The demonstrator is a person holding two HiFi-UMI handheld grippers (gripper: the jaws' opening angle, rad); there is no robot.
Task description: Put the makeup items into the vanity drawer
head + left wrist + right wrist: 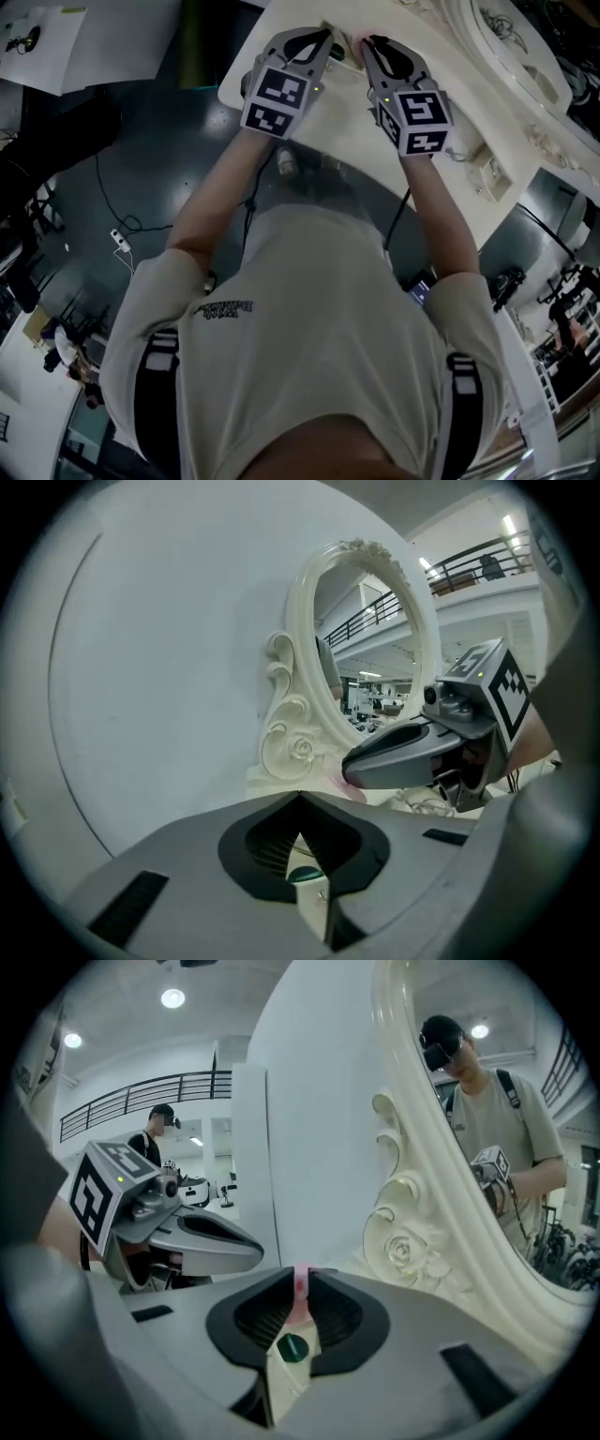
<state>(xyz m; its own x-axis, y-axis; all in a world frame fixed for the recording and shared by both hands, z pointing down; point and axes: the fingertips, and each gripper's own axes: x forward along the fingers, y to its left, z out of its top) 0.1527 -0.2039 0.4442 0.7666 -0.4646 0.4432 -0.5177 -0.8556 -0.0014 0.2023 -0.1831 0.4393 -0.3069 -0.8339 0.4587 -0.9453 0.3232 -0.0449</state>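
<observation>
In the head view both grippers reach side by side over the far edge of the white vanity top (319, 131). My right gripper (300, 1279) is shut on a thin pink makeup item (300, 1286), which stands upright between its pads. The same pink item (359, 39) shows at that gripper's tip (367, 45). My left gripper (300, 797) has its jaw tips meeting and nothing between them; in the head view it (325, 39) lies just left of the right one. The right gripper (349, 766) crosses the left gripper view. No drawer opening is in sight.
An ornate cream-framed mirror (412, 1232) stands close ahead on the vanity, its carved base (291, 747) just beyond the jaws, and it reflects the person. A white wall panel (169, 667) lies behind. Dark floor with cables (122, 234) lies left of the vanity.
</observation>
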